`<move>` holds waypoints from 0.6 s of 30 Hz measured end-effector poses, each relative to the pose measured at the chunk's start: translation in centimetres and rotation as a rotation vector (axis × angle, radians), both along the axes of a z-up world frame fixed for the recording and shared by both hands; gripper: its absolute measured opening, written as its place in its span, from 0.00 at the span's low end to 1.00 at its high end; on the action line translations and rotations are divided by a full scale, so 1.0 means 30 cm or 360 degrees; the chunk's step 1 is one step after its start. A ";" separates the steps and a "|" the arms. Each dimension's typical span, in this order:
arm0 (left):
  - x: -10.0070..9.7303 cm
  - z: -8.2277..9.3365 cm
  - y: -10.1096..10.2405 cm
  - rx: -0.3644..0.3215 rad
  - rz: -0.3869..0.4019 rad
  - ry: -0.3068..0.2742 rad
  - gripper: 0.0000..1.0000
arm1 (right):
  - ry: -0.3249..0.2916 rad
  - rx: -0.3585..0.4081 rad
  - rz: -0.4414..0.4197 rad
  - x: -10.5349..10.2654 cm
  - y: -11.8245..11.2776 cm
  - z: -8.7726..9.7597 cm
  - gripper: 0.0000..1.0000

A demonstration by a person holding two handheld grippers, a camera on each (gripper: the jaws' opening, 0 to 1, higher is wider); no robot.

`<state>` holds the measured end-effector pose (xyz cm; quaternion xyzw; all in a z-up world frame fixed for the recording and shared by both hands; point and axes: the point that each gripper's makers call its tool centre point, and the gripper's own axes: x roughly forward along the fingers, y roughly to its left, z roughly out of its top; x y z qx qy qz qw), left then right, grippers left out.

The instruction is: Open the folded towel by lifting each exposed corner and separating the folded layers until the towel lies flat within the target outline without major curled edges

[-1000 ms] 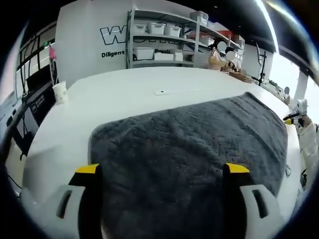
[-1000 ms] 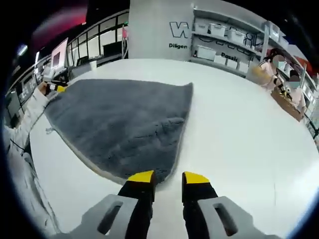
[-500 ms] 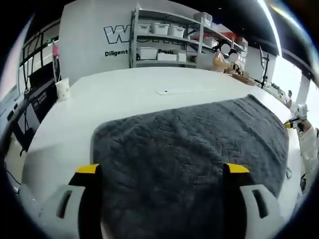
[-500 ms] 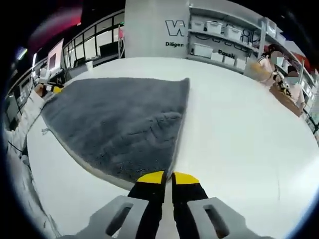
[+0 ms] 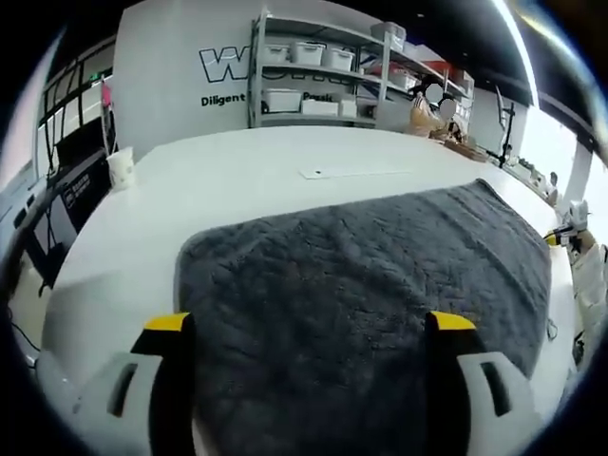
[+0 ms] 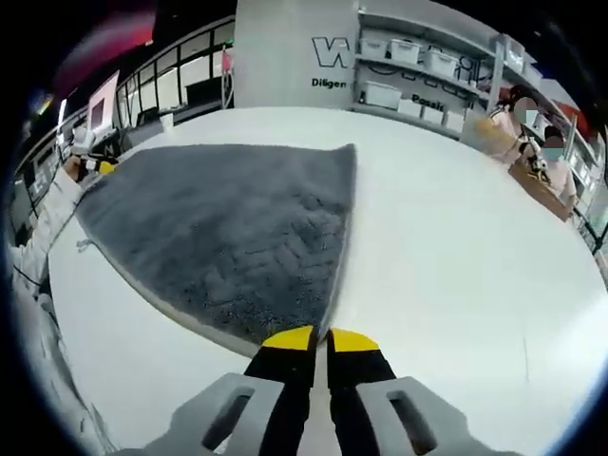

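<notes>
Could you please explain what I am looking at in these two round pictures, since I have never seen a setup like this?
There is no robot arm here: a person holds a two-jaw gripper in each hand, and a fisheye camera rides on each gripper, looking forward along its yellow-tipped jaws.

In the left gripper view, the left gripper is open, its jaws standing wide apart over a dark grey towel spread on a large white table.

In the right gripper view, the right gripper has its jaws closed together right at the near corner of the same towel; it appears to pinch that corner, though the contact itself is hard to see.

Also there: a paper cup near the table's edge, and shelves with storage bins behind.
</notes>
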<state>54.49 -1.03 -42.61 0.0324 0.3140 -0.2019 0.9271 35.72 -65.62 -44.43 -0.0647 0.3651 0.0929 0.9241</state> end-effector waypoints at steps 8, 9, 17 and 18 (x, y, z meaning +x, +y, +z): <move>-0.005 0.004 0.001 0.0002 -0.0002 -0.0005 0.99 | 0.0019 -0.0018 0.0002 -0.001 -0.006 -0.001 0.00; -0.005 0.004 0.001 0.0001 -0.0002 -0.0006 0.99 | 0.0023 -0.0023 0.0002 -0.001 -0.005 -0.001 0.00; -0.006 0.006 0.005 0.0004 -0.0012 -0.0001 0.99 | 0.0001 -0.0027 -0.0047 0.005 -0.041 0.033 0.04; -0.006 0.006 0.006 0.0005 -0.0012 0.0000 0.99 | -0.0002 -0.0036 -0.0052 0.005 -0.045 0.040 0.04</move>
